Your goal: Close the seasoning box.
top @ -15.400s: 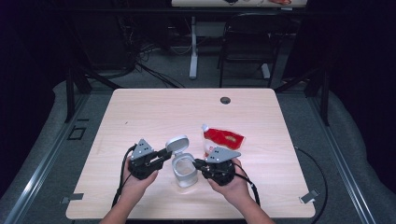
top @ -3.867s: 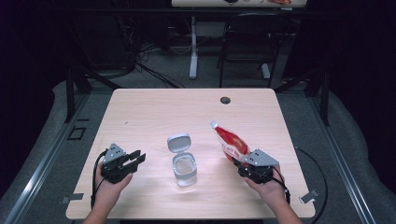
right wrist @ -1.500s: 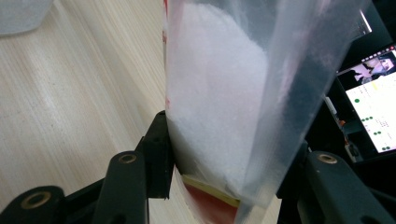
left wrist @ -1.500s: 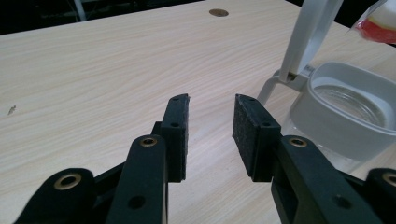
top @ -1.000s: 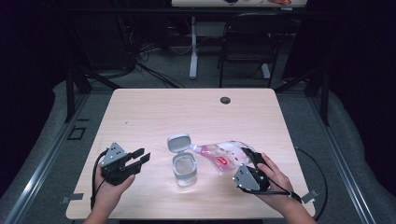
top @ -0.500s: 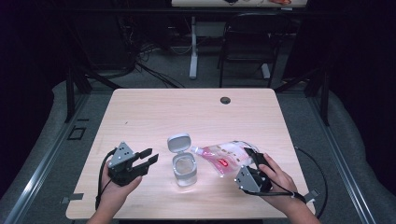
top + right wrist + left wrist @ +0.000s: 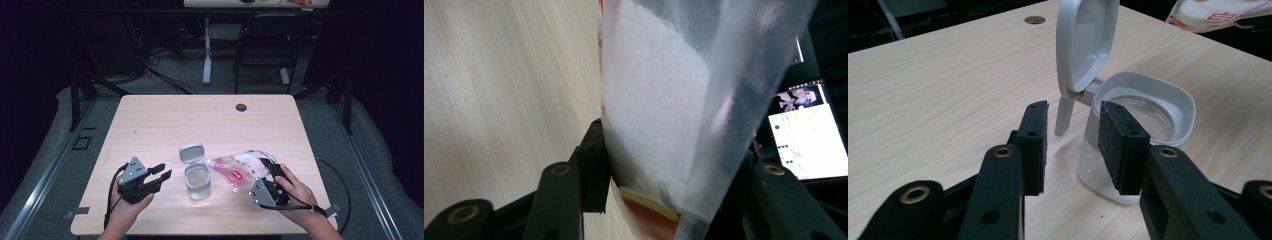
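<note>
While the jar (image 7: 198,181) stands mid-table with its lid (image 7: 192,152) flipped up, the bag (image 7: 239,168) is tipped toward it by the right gripper (image 7: 268,172); the left gripper (image 7: 159,174) is held wide, just left of the jar. From the left gripper view, spread pads (image 7: 1035,145) flank the jar (image 7: 1133,135) without contact (nothing gripped). From the right gripper view, the bag (image 7: 659,115) of white grains is clamped between the jaws.

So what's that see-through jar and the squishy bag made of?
The jar looks like clear glass or hard plastic: you see the table through it. Its flip lid seems smooth grey plastic. The bag looks like thin clear plastic film, crinkly and shiny, with white grains inside.
</note>
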Demonstrator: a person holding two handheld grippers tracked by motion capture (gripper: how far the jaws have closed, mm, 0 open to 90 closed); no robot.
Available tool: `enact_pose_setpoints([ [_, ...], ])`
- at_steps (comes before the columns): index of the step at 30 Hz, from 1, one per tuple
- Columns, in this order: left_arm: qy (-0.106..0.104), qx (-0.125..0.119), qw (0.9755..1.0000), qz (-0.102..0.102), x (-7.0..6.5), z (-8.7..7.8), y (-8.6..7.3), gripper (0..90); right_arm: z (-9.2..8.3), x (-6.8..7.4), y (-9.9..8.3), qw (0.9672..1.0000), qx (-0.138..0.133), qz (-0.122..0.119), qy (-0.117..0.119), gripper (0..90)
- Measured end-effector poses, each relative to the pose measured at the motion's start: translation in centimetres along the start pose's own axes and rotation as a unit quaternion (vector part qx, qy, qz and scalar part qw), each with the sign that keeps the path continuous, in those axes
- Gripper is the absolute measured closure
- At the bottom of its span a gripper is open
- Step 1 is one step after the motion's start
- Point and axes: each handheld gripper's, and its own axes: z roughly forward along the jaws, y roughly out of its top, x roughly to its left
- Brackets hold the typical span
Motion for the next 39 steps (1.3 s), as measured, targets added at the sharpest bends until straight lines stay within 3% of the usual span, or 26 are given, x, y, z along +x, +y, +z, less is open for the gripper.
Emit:
enact_pose_setpoints([
  [12, 0.005, 0.009, 0.9999, -0.011, 0.7, 0.1, -0.9, 64.6, 0.0, 0.1, 0.4, 0.9994, 0.009, -0.03, -0.016, 51.6],
  [15, 0.005, 0.012, 0.9999, -0.011, 0.6, 0.2, -1.1, 64.5, 0.2, 0.1, 0.4, 0.9992, -0.001, -0.034, -0.02, 51.6],
  [17, 0.004, 0.013, 0.9998, -0.012, 0.6, 0.3, -1.2, 64.5, -0.1, -0.1, 0.6, 0.9982, 0.014, -0.054, -0.025, 51.6],
  [19, 0.003, 0.015, 0.9998, -0.011, 0.5, 0.3, -1.3, 64.6, 0.1, 0.0, 0.5, 0.9982, -0.001, -0.053, -0.026, 51.7],
  [24, 0.003, 0.015, 0.9998, -0.009, 0.4, 0.4, -1.3, 64.5, 0.1, 0.0, 0.5, 0.9978, 0.0, -0.06, -0.03, 51.7],
  [25, 0.003, 0.015, 0.9998, -0.01, 0.4, 0.4, -1.3, 64.5, -0.1, -0.1, 0.6, 0.997, 0.012, -0.069, -0.032, 51.7],
  [27, 0.002, 0.017, 0.9998, -0.011, 0.3, 0.4, -1.3, 64.5, 0.1, 0.1, 0.6, 0.9964, 0.008, -0.077, -0.035, 51.7],
  [39, 0.0, 0.02, 0.9998, -0.009, 0.1, 0.5, -1.5, 64.5, 0.1, 0.1, 0.7, 0.9949, 0.014, -0.091, -0.042, 51.7],
])
